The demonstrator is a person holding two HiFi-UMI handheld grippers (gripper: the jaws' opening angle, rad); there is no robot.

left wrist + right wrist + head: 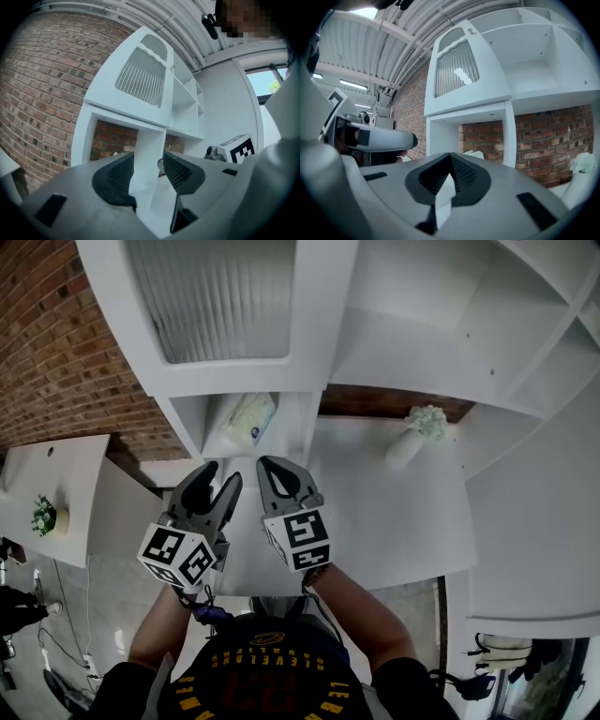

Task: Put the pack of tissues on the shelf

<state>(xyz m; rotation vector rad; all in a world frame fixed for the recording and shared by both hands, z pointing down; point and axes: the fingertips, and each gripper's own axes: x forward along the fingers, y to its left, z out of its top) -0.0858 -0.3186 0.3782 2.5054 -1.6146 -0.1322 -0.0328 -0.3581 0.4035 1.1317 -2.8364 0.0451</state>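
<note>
The pack of tissues (pixel 249 419), pale green-white and soft, lies in the low cubby of the white shelf unit (pixel 323 352), under the ribbed door. In the right gripper view the pack of tissues (pixel 472 153) peeks over the jaws in that cubby. My left gripper (pixel 221 474) hovers just in front of the cubby, open, nothing between its pads (pixel 117 176). My right gripper (pixel 272 465) hangs beside it, pointing at the same opening, shut and empty, its tips meeting (pixel 450 157). Neither touches the pack.
A white vase of pale flowers (pixel 417 432) stands on the white counter (pixel 394 521) to the right, also in the right gripper view (pixel 582 164). A small potted plant (pixel 44 515) sits on a side table at left. A brick wall (pixel 47 343) backs the unit.
</note>
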